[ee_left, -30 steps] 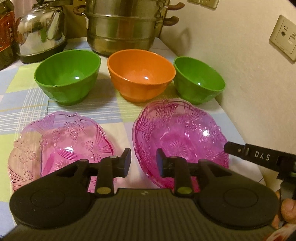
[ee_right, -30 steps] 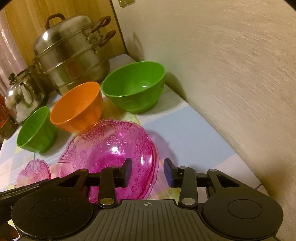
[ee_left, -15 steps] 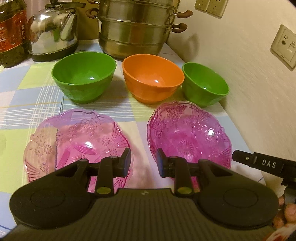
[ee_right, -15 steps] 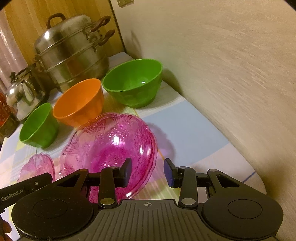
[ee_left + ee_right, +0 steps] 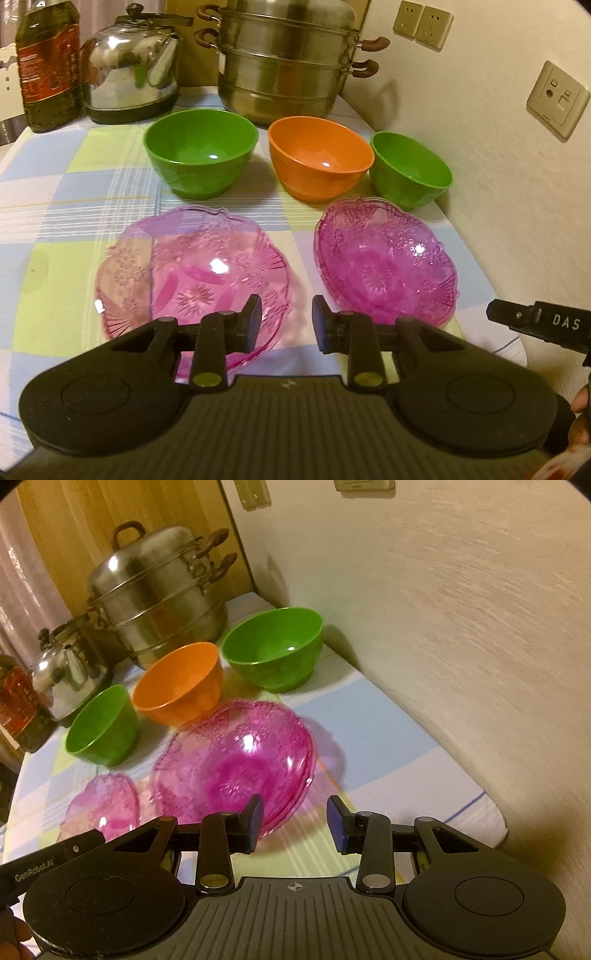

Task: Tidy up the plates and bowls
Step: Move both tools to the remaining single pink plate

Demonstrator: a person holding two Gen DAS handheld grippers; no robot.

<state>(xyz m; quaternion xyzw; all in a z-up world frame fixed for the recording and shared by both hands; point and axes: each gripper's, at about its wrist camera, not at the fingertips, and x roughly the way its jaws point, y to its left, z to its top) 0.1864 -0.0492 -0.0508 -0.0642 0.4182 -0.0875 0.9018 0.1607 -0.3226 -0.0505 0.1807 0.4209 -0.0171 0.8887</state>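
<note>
We hold both grippers above the near edge of the checked cloth [image 5: 74, 192], each one empty. The left gripper [image 5: 284, 319] has its jaws parted by a narrow gap with nothing between them; behind that gap shows the strip of cloth between the two pink dishes. The right gripper [image 5: 295, 823] stands a little wider, also gripping nothing, with bare cloth behind its gap.

The pale pink plate [image 5: 192, 273] lies near and to the left, flat on the cloth. The deeper pink bowl [image 5: 384, 258] sits to its right, apart from it, near the wall [image 5: 498, 184]. In the right wrist view the same bowl [image 5: 236, 760] lies just beyond the left finger [image 5: 253, 819].

Farther back three bowls stand upright in a row: a large green bowl [image 5: 199, 155] on the left, an orange bowl [image 5: 317, 155] in the middle, and a smaller green bowl [image 5: 410, 170] on the right by the wall. The orange and small green ones look close, perhaps touching; we cannot tell.

Behind them stand a steel steamer [image 5: 288, 62], a kettle [image 5: 129, 66] and an oil bottle [image 5: 48, 70] at far left.
</note>
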